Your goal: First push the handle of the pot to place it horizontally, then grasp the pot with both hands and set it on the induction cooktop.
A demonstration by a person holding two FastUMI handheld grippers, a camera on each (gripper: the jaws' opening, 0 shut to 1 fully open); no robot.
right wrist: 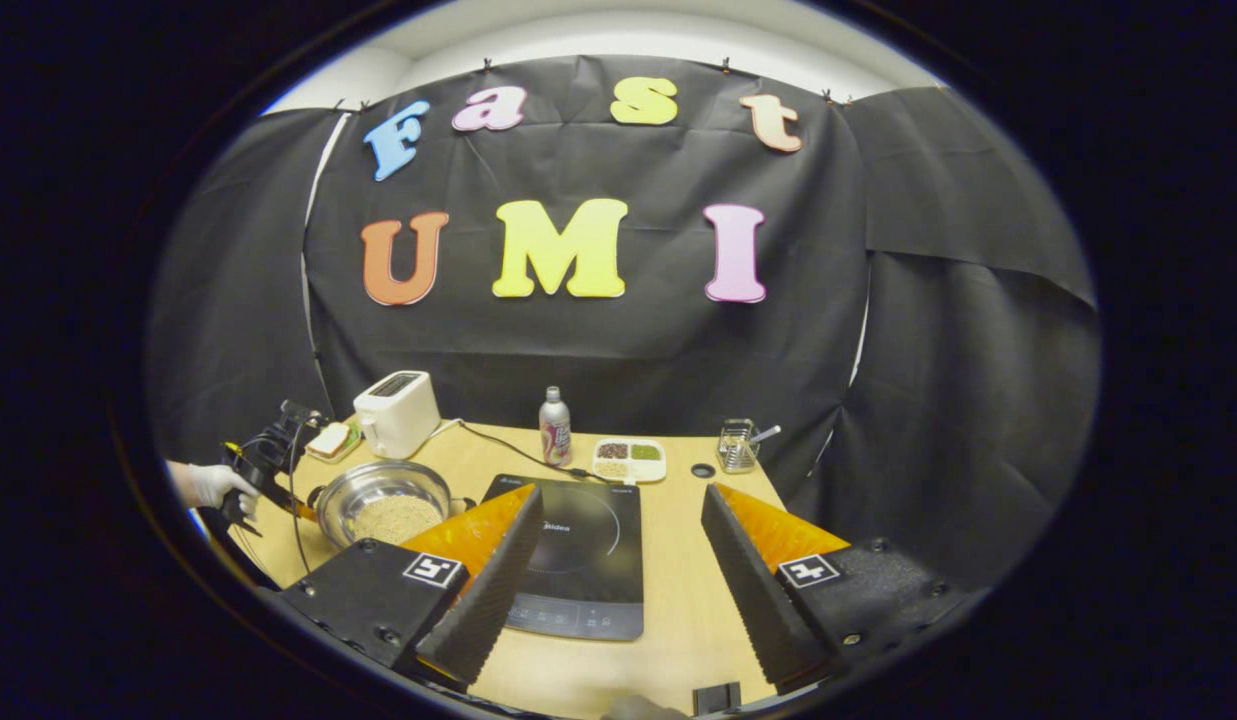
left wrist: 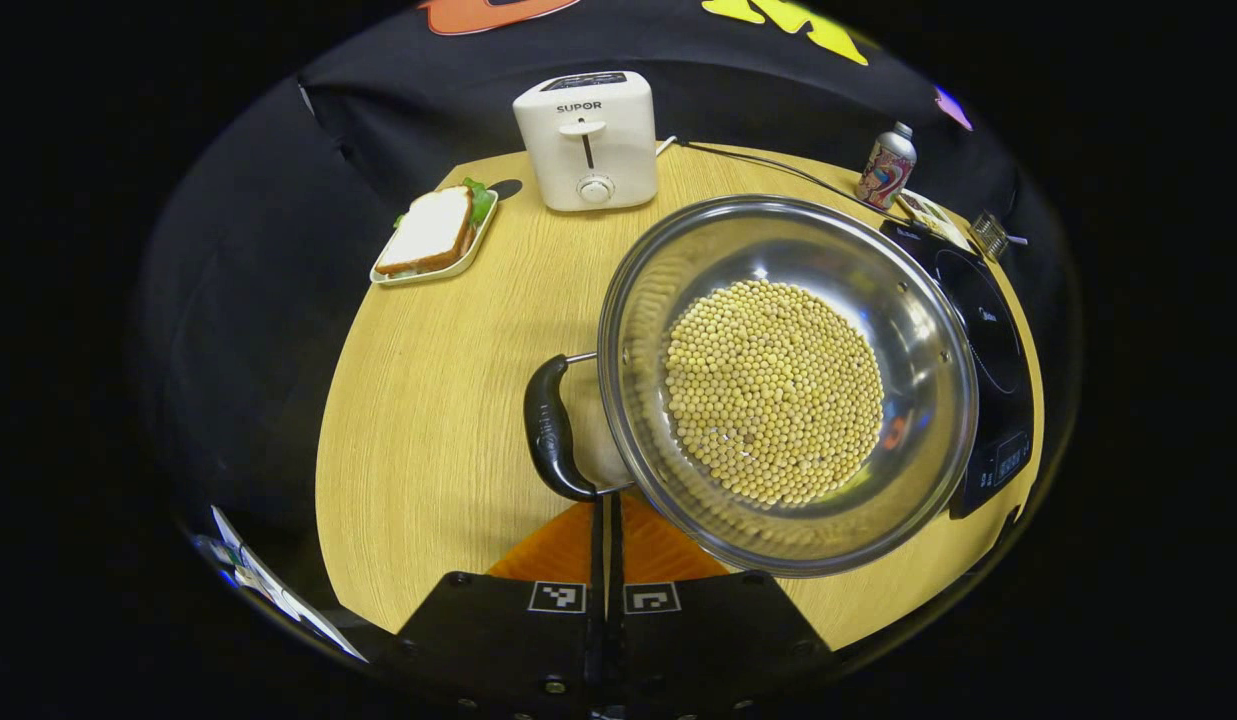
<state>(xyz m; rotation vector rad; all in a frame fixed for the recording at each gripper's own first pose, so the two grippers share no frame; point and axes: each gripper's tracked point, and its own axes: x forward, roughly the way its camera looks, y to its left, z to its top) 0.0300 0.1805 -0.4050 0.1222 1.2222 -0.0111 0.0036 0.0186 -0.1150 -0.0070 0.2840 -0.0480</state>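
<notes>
Pot [left wrist: 788, 385], w/ beans: on worktop [left wrist: 428, 400], left of cooktop [right wrist: 578, 555].
Left gripper [left wrist: 609, 520]: jaws pressed together, tips at pot handle [left wrist: 550, 428].
Right gripper [right wrist: 618, 560]: jaws spread, above cooktop.

left gripper view: close above pot [left wrist: 786, 385] | right gripper view: far, level | shared: pot

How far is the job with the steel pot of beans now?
Done: nothing yet. The steel pot of yellow beans sits on the wooden table beside the black induction cooktop. In hand: the left gripper, fingers together, meets the pot's black handle. Left: both-handed lift; the right gripper hangs open above the cooktop.
</notes>
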